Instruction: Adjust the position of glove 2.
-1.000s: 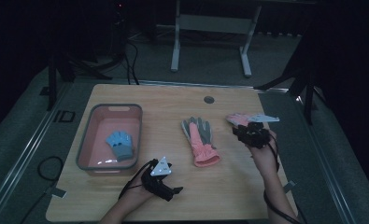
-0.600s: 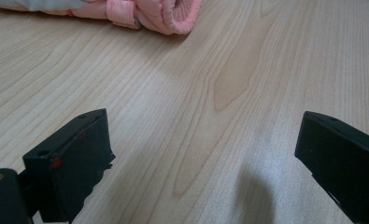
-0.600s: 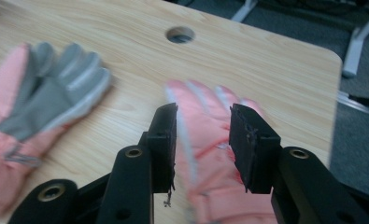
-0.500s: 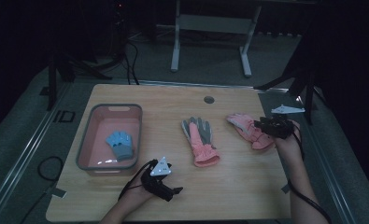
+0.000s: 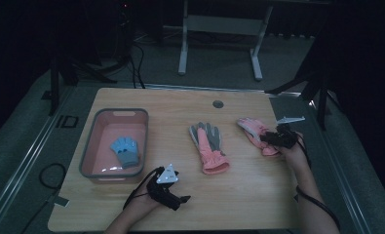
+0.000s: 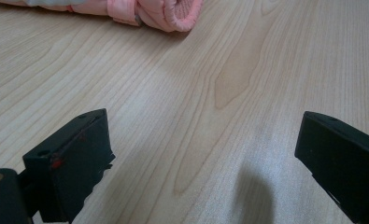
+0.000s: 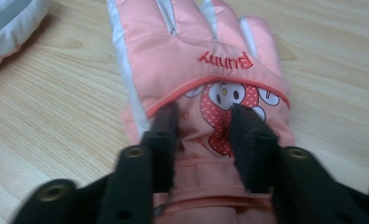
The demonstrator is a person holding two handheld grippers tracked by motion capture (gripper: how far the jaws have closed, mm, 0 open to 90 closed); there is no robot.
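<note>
— Where the pink glove (image 7: 196, 70) lies near the worktop's (image 5: 248, 195) right edge, do we grip it?
— Our right gripper (image 7: 202, 135) pinches its cuff; our left gripper (image 6: 205, 154) gapes wide near the front edge.

At the right of the high view lies a pink glove (image 5: 257, 134); in the right gripper view it (image 7: 196, 70) is salmon pink with white side stripes, red "Bunny" lettering and a white cartoon face with a red, white-dotted bow. The middle glove (image 5: 209, 146) is grey at the fingers and pink toward the cuff. A light blue glove with a grey cuff (image 5: 125, 151) lies in a pink basin with a grey rim (image 5: 91, 146). The desk (image 5: 239, 190) is pale wood grain. Both grippers' fingers (image 7: 163, 140) are black
</note>
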